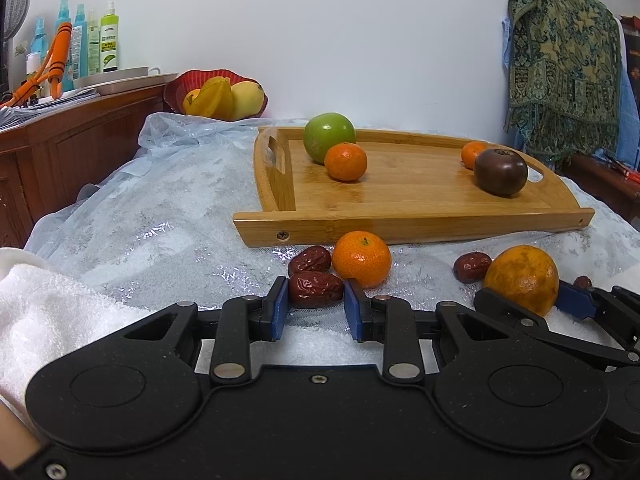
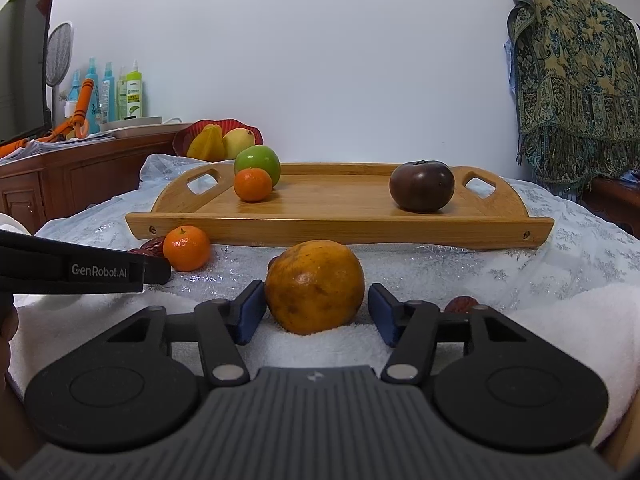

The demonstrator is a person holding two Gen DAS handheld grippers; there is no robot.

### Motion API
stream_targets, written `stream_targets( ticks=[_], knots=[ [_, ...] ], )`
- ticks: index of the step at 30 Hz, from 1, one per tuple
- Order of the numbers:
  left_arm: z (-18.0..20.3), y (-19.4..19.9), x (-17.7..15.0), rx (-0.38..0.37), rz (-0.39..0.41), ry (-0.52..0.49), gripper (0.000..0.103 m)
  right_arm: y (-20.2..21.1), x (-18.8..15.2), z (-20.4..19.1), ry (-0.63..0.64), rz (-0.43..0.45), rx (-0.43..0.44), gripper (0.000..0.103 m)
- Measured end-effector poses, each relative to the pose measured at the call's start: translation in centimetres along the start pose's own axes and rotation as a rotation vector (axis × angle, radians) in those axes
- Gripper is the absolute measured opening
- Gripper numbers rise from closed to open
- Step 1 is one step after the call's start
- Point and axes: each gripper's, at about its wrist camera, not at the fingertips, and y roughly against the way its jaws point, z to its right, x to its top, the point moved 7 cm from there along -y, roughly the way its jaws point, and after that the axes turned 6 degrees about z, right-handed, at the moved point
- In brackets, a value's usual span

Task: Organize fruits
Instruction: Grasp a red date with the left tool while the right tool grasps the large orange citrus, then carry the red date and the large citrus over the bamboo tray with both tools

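A: Left gripper (image 1: 316, 304)?
B: Clenched on a red date (image 1: 316, 289), both blue pads against it, down on the white towel (image 1: 60, 312).
A: Right gripper (image 2: 316, 312)?
B: Around the big orange (image 2: 315, 286). Small gaps showed on both sides, so pads weren't pressing. Not gripped, orange sat on the towel.
A: Tray?
B: Wooden tray (image 2: 340, 228) lay further back on the shiny cloth (image 1: 160, 216). It carried a green apple (image 1: 329, 136), a small tangerine (image 1: 345, 161) touching the apple, a dark round fruit (image 1: 501, 171), and another tangerine (image 1: 472, 154) just behind that.
A: Loose stuff?
B: One tangerine (image 1: 361, 259) in front of the tray's edge, second date (image 1: 309, 260) touching it, third date (image 1: 471, 266) beside the big orange.
A: Background?
B: Red bowl (image 1: 180, 88) of yellow fruit, spray bottles (image 1: 92, 40) on a wooden cabinet (image 1: 72, 136).
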Motion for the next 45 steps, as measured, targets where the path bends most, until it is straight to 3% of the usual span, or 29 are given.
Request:
stream_targets(
  ticks=[14,24,30,38,45],
  knots=[
    [-0.5,0.8,1.3,0.049,0.072,-0.006,0.027,0.6,1.0,0.9,-0.057,0.036,-0.014,0.054],
    [-0.5,-0.5,5.7,0.027,0.124,0.03,0.027,-0.8,4.5,4.0,-0.115,0.076,-0.052,0.054],
    [0.3,-2.9,7.4,-0.008,0.089,0.039,0.027,-2.5,6.5,6.6,-0.116,0.077,-0.134,0.054],
    [0.8,-6.4,8.1,-0.032,0.013,0.077,0.027,-5.6,7.4,10.3,-0.168,-0.05,-0.192,0.054],
    [1.1,-8.3,8.0,-0.033,-0.015,0.071,0.027,-8.0,11.3,12.4,-0.16,-0.006,-0.177,0.054]
  ],
)
